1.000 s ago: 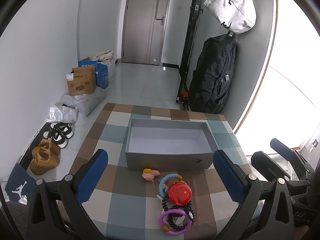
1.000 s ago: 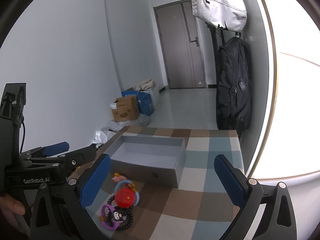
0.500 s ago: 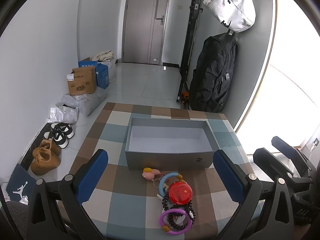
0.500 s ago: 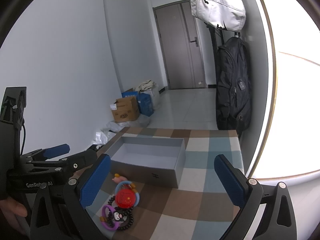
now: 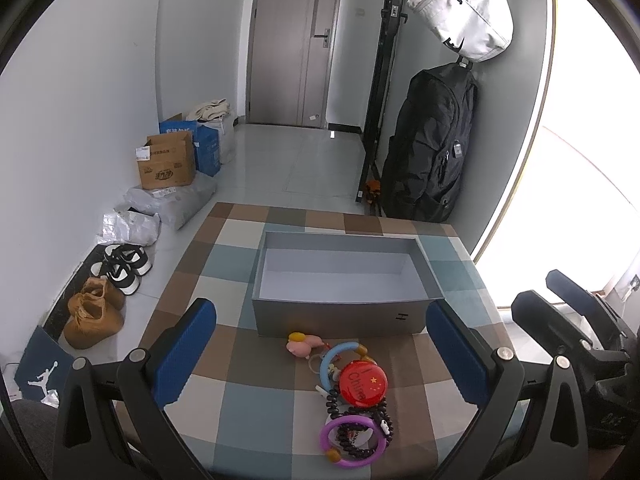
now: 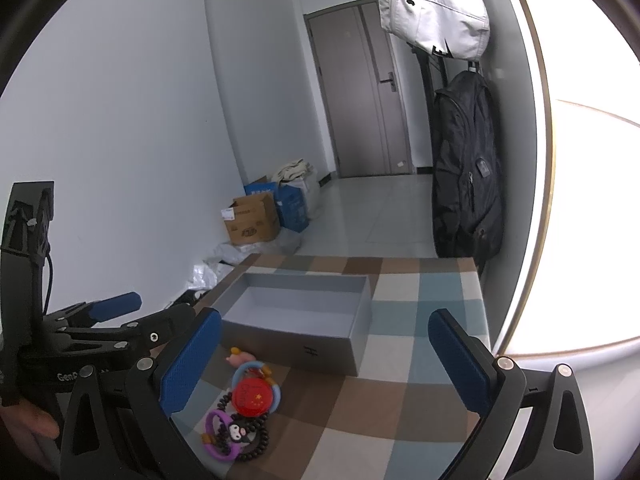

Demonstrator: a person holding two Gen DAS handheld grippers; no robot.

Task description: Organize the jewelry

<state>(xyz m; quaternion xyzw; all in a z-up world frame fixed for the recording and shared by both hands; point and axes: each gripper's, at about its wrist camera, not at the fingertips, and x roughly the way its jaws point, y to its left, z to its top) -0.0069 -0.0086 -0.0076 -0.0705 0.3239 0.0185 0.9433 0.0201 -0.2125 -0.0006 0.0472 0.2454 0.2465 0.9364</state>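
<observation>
The main risk is tangling: the purple ring [image 5: 354,442], the black bead bracelet [image 5: 360,420], the blue ring [image 5: 340,354] and the red badge [image 5: 363,383] lie in one pile, so a pinch on one piece may drag the others along. It seems the beads pass under the badge, but this is not clear.

The pile lies on the checked cloth [image 5: 260,400], just near of the empty grey box [image 5: 340,280], and between the fingers of the left gripper [image 5: 320,352], slightly right of centre. Both the left and the right gripper [image 6: 326,364] are wide open and hold nothing.

The red badge [image 5: 363,383] covers part of the blue ring [image 5: 332,360].
</observation>
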